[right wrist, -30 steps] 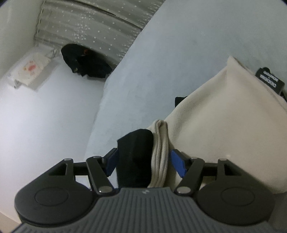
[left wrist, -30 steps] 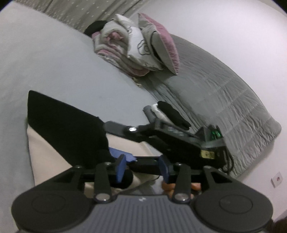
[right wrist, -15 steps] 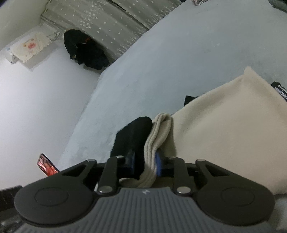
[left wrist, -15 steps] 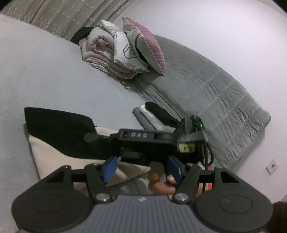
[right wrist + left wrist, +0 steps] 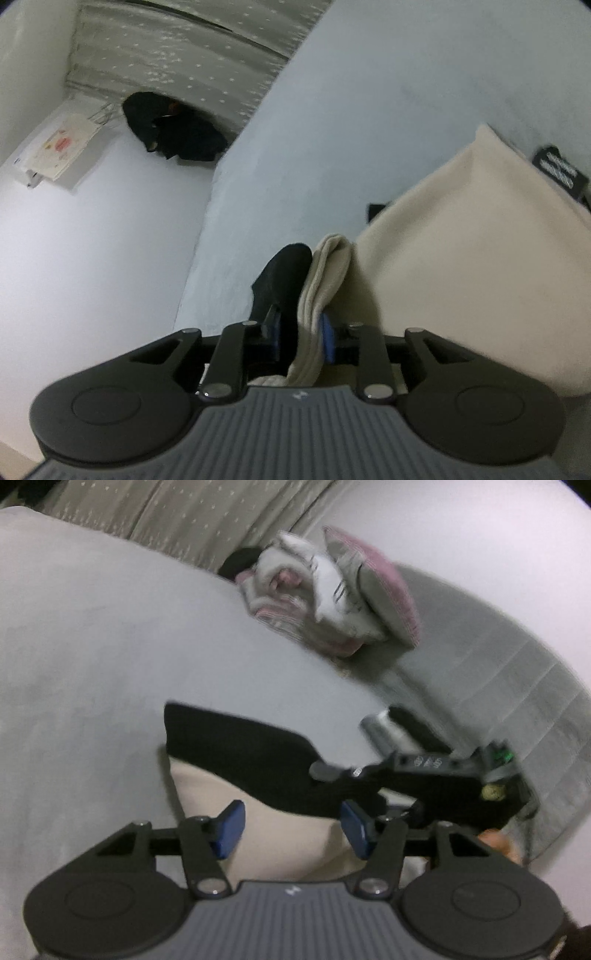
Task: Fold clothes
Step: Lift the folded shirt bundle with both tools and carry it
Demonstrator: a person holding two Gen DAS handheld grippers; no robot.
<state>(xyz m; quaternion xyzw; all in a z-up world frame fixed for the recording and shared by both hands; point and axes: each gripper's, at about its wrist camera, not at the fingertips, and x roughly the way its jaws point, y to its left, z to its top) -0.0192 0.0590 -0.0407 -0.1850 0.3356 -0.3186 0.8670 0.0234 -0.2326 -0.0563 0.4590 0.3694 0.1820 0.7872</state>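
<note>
Two layers, black and cream garment (image 5: 480,266) edge, pinched in right gripper (image 5: 301,332); left gripper (image 5: 291,829) fingers apart, empty. Risk: black layer slips, skewing fold.

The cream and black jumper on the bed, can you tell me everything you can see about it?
The jumper looks soft and fleecy, cream on one side with a black layer lying across it. It lies partly folded on the pale grey bed, flat apart from one bunched end. That end, cream and black together, sits pinched between the blue pads of the right gripper. The left gripper hovers open over the cream part, not pressing on it. The picture is blurry, so seams or buttons cannot be made out.
</note>
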